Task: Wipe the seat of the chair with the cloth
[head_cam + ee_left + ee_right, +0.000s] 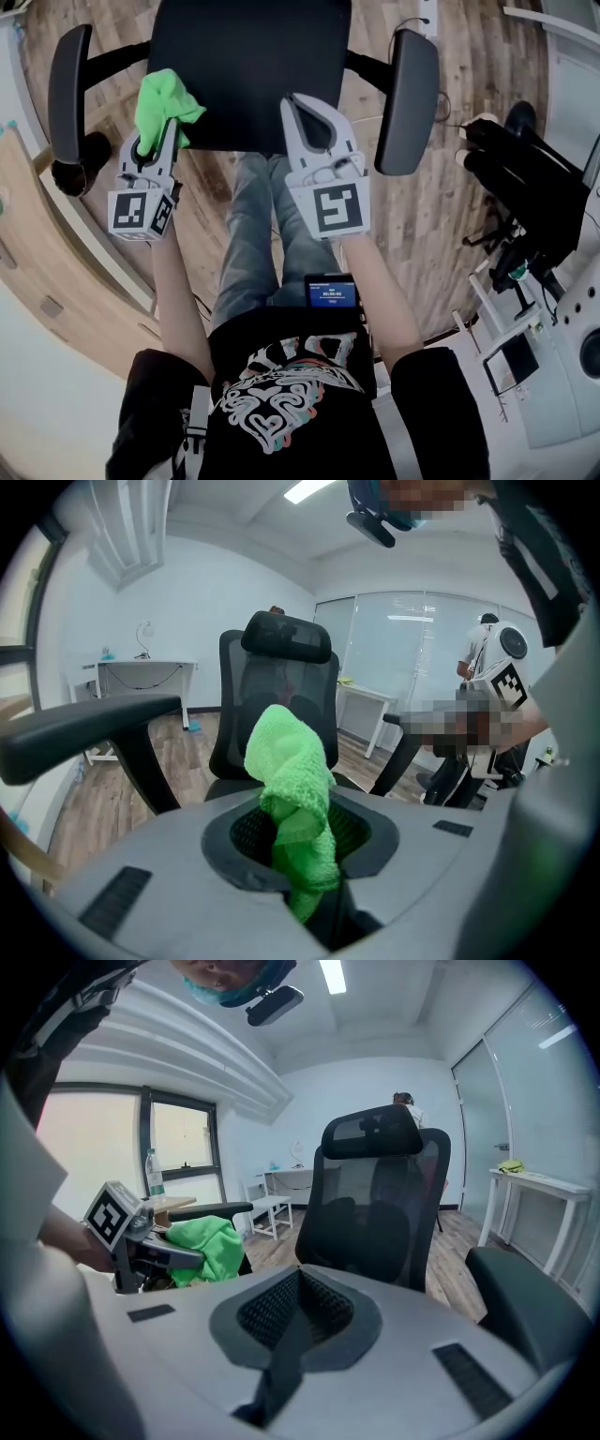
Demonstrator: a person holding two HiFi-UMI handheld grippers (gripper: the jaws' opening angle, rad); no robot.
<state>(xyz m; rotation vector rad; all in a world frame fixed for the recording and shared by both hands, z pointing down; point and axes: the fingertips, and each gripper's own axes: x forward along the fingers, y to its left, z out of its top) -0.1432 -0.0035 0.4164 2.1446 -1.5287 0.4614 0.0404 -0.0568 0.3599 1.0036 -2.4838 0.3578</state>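
In the head view we hold the left gripper point(156, 139) over the front left corner of the chair's point(246, 66) black seat point(234, 103), its jaws clamped on the green cloth point(165, 105), which bunches out past the tips above the seat edge; we cannot tell whether it touches the seat. The right gripper point(305, 108) hangs just beside it over the seat's front edge, jaws together and empty. An armrest point(67, 89) flanks each side, over a wood floor point(422, 206). In the left gripper view the jaws are pinched on the cloth point(292, 789), which stands up in a crumpled tuft between them and hides part of the chair's backrest; the right gripper's marker cube shows at far right. In the right gripper view the jaws meet with nothing between them and point at the backrest, and the left gripper point(192, 1258) with the cloth point(208, 1244) shows at left.
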